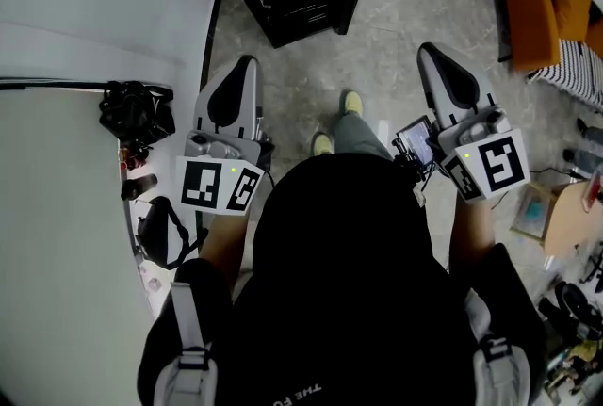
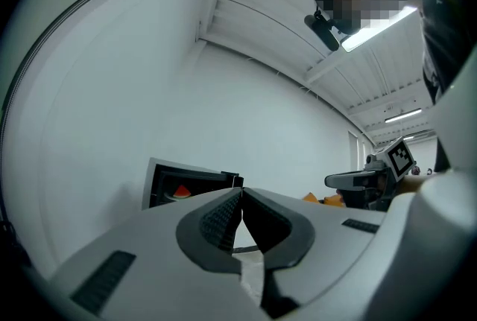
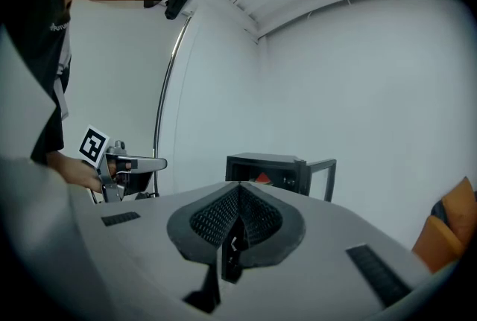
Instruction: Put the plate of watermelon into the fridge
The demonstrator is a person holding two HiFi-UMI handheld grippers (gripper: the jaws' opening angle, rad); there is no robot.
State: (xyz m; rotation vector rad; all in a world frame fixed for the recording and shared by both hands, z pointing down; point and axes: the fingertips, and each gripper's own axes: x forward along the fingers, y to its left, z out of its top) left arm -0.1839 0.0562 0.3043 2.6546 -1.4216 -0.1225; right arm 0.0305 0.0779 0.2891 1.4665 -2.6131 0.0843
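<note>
Already inside the black fridge (image 3: pixel 287 161), red watermelon wedge (image 3: pixel 262 179), door (image 3: pixel 305 178) open.

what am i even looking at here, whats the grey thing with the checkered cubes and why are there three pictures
There is no robot here. A person holds a grey tool in each hand. Each tool ends in a two-jaw claw and carries a cube of square markers. The head view comes from a camera on the person's head, looking down at the floor. The other two pictures come from cameras riding on the tools, looking along the jaws. The left claw and right claw are both shut and hold nothing. Ahead stands a small black fridge with its door open, and red watermelon shows inside. A black bag lies off to the left.
</note>
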